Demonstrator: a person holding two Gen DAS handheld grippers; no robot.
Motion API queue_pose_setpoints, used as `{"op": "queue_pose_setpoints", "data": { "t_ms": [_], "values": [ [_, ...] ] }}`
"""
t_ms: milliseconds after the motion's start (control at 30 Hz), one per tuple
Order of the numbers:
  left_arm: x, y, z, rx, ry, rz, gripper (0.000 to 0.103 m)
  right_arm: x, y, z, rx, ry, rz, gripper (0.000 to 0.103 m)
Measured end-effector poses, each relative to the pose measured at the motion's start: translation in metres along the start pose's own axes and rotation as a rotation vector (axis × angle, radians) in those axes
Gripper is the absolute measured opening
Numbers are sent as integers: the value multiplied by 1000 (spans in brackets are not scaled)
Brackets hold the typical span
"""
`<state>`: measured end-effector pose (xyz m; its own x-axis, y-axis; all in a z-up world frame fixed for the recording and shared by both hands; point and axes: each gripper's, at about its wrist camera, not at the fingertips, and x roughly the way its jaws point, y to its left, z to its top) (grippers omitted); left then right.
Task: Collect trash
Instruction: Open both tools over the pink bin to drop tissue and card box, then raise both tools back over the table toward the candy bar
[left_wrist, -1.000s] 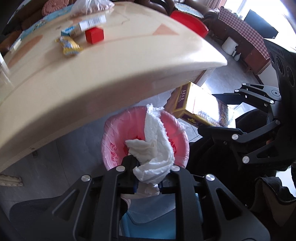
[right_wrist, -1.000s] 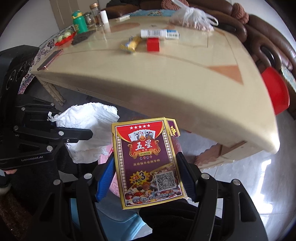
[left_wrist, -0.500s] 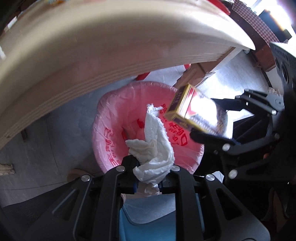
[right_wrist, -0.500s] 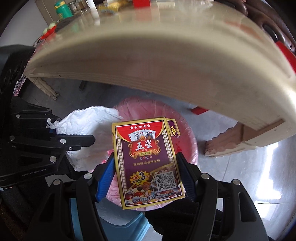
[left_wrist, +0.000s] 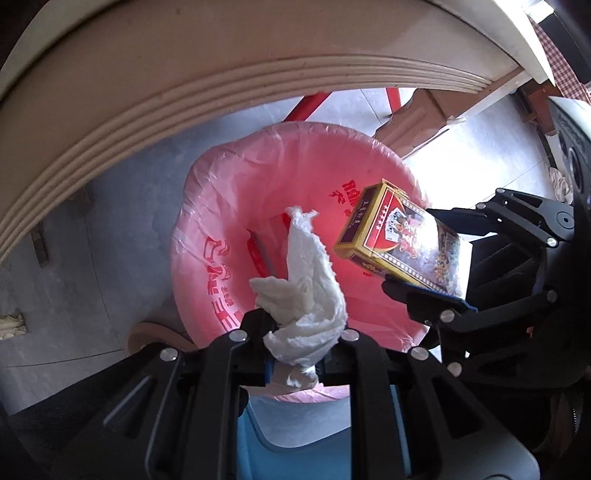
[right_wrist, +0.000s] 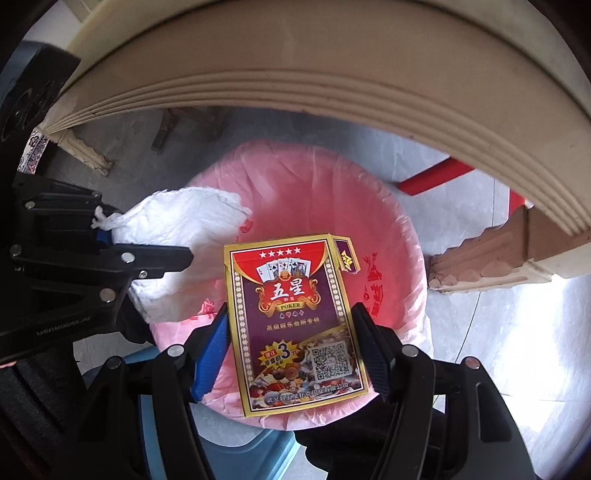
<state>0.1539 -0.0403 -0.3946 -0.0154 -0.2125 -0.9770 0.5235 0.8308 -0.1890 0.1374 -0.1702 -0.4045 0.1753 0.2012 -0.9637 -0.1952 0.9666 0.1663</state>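
Note:
A bin lined with a pink bag (left_wrist: 229, 206) (right_wrist: 303, 177) stands on the floor under the table edge. My left gripper (left_wrist: 295, 343) is shut on a crumpled white tissue (left_wrist: 310, 295) and holds it over the bin's near side; the tissue also shows in the right wrist view (right_wrist: 177, 229). My right gripper (right_wrist: 291, 347) is shut on a purple and gold poker card box (right_wrist: 295, 325), held over the bin mouth. The box also shows in the left wrist view (left_wrist: 402, 247), to the right of the tissue.
The cream table edge (left_wrist: 221, 74) (right_wrist: 332, 85) arches close above the bin. A table leg (right_wrist: 480, 258) stands to the right on the grey tile floor (left_wrist: 92, 240). A red stool leg (left_wrist: 306, 107) is behind the bin. A blue bin body (left_wrist: 295, 443) shows below.
Both grippers have dropped below the table edge and moved over the bin mouth, still holding the tissue and the card box. The tabletop items have left the view.

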Motion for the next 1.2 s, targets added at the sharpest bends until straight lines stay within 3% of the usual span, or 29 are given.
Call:
{"op": "queue_pose_setpoints", "data": {
  "t_ms": [267,733,1000,1200],
  "values": [
    [6,-1,3,-4,8,7,16,11,4,4,-21,17,17,64],
    [-5,8,2,-27,-30,87,54,7,-6,5,31,-2,43,76],
    [-20,9,-2,-34,-64,106,58,-5,-3,6,28,-39,40,77],
    [-64,-1,-15,-24,-139,109,58,-37,4,2,31,-97,50,77]
  ]
}}
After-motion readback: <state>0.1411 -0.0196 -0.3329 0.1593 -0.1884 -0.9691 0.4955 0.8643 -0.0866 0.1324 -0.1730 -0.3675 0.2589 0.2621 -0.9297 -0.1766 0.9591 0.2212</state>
